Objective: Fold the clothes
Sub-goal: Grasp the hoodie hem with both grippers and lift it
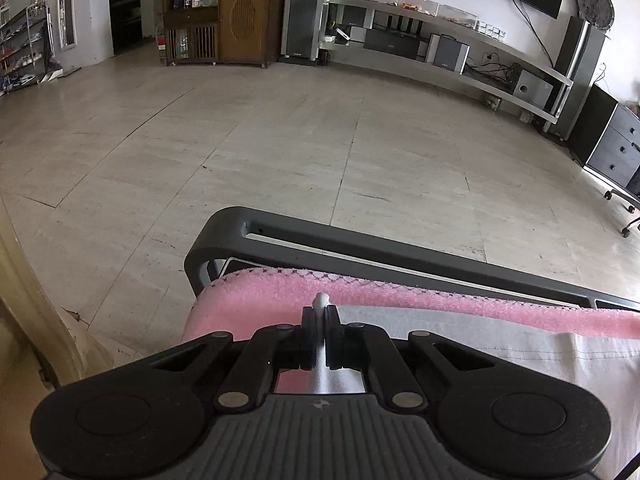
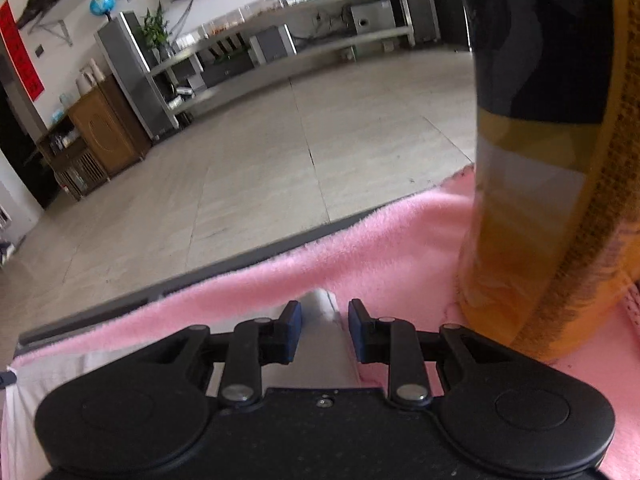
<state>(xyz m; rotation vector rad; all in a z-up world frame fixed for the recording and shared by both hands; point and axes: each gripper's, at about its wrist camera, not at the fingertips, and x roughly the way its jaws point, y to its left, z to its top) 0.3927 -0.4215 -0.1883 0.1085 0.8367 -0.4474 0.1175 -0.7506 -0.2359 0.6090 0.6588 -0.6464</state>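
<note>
A white garment (image 1: 500, 344) lies on a pink fleece cover (image 1: 260, 296) spread over a dark-framed table (image 1: 360, 248). My left gripper (image 1: 321, 320) is shut on a pinched fold of the white cloth, which sticks up between its black pads. In the right wrist view the same white garment (image 2: 320, 308) lies over the pink cover (image 2: 380, 248). My right gripper (image 2: 325, 320) stands open, its blue-padded fingers (image 2: 294, 324) on either side of a raised white fold without pressing it.
A tall amber and black bottle (image 2: 532, 200) stands on the pink cover just right of my right gripper. Beyond the table edge is tiled floor (image 1: 280, 140), a wooden cabinet (image 1: 224, 20), a long TV shelf (image 1: 440, 40) and a grey drawer unit (image 1: 612, 140).
</note>
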